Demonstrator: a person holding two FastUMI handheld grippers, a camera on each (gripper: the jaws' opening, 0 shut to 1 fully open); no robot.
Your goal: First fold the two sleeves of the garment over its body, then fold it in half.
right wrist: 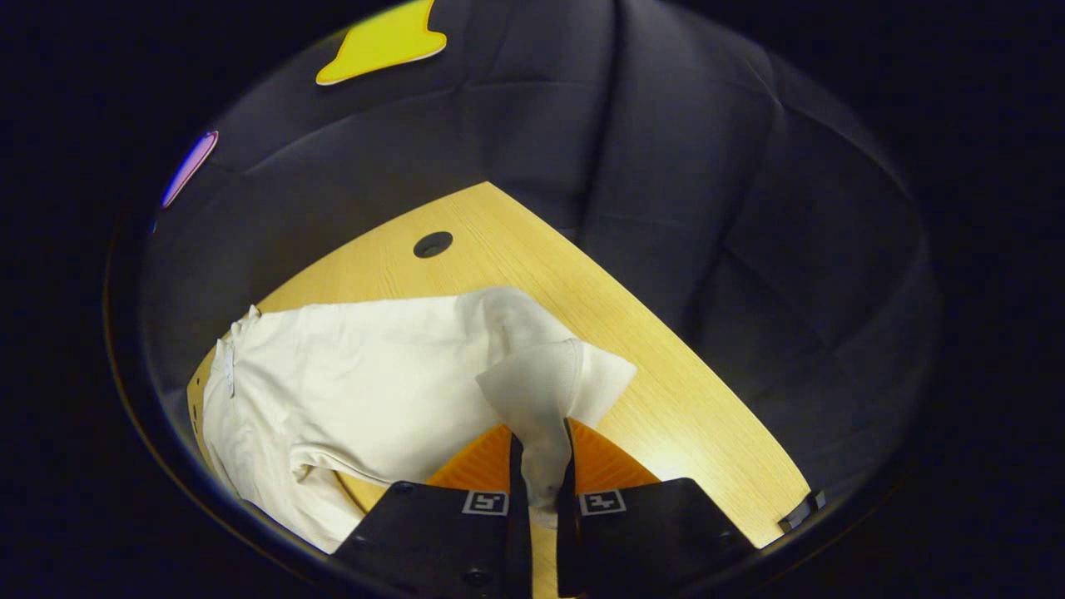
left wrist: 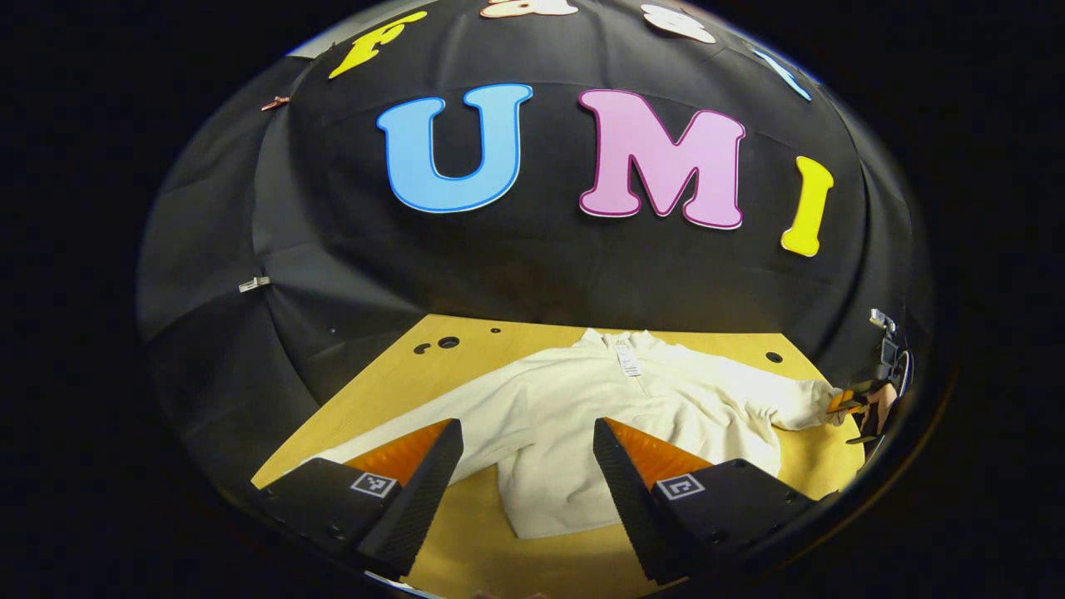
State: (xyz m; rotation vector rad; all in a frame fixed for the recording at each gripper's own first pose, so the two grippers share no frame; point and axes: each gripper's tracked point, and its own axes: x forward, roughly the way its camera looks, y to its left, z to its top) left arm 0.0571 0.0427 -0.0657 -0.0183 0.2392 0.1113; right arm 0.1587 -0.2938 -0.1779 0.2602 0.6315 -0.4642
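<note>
Left gripper view: left tool [left wrist: 527, 466] spread wide, released, over cream sweatshirt [left wrist: 582, 416] lying flat on wooden counter [left wrist: 399, 374]; right tool [left wrist: 849, 403] at far sleeve cuff.

Right gripper view: right tool [right wrist: 539, 482] clenched on sleeve cuff [right wrist: 537, 399] — lifted, draping. Likely soft, light, floppy; best gripped at cuffs and hem corners. No containers here.
</note>
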